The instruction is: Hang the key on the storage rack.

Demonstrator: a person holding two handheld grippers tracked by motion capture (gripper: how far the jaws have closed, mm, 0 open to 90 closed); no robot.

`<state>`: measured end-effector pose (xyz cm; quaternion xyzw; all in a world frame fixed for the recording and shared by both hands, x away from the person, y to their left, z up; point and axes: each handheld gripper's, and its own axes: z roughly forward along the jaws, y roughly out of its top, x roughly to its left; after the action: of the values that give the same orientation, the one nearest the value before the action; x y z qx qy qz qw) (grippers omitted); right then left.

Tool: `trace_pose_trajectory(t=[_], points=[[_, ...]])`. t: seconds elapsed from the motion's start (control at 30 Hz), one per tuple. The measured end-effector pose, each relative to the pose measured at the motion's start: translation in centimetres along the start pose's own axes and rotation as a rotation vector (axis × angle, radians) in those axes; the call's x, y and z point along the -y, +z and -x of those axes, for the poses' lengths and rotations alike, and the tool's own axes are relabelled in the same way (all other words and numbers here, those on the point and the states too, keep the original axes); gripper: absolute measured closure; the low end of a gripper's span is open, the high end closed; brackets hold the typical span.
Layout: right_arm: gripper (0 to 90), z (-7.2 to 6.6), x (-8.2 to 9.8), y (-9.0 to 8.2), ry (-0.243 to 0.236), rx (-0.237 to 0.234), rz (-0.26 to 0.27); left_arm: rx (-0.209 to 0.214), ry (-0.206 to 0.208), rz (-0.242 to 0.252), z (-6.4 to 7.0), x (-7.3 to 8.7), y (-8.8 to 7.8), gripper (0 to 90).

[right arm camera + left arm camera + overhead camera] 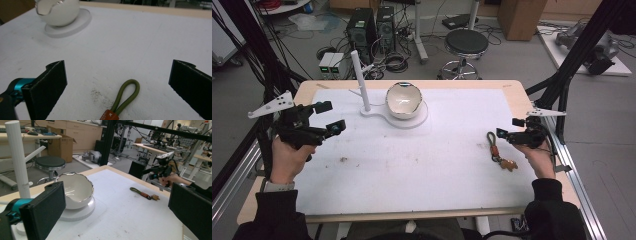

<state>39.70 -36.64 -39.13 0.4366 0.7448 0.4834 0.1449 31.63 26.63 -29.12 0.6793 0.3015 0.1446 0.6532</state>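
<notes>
A keychain (495,147) with an olive-green cord loop, an orange collar and a small brown charm lies on the white mat (412,170) at the right. My right gripper (508,127) hovers open just right of its loop; in the right gripper view the loop (126,96) lies between and below the wide-apart jaws (118,77). A white bowl with a jagged rim (403,99) sits on a round white base (414,121) that also bears a tall white post (361,82). My left gripper (333,116) is open and empty at the mat's left edge, facing the bowl (75,190).
The wooden table rim (512,90) borders the mat. Black frame poles (579,45) slant at both sides. Behind the table on the floor stand a round stool (466,44), computer towers (362,30), cables and a cardboard box (522,17).
</notes>
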Motion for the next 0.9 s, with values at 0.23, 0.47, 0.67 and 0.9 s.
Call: trace_pose_trajectory(t=[0.23,0.47,0.67,0.9], points=[[1.1,-1.1,1.2,4.1,-0.057,-0.004,-0.151,-0.010,-0.010,-0.012,-0.2,0.3,-0.1,1.7],[1.1,-2.5,2.3,6.6,-0.162,0.009,-0.274,-0.017,-0.019,-0.017,-0.3,0.7,-0.3,1.7],[5.9,-2.4,2.4,6.9,-0.151,0.009,-0.280,-0.017,-0.020,-0.023,-0.4,0.7,-0.2,1.7],[44.1,-1.7,2.9,6.3,-0.096,0.106,-0.236,-0.026,-0.023,-0.024,-0.3,0.7,-0.2,1.7]])
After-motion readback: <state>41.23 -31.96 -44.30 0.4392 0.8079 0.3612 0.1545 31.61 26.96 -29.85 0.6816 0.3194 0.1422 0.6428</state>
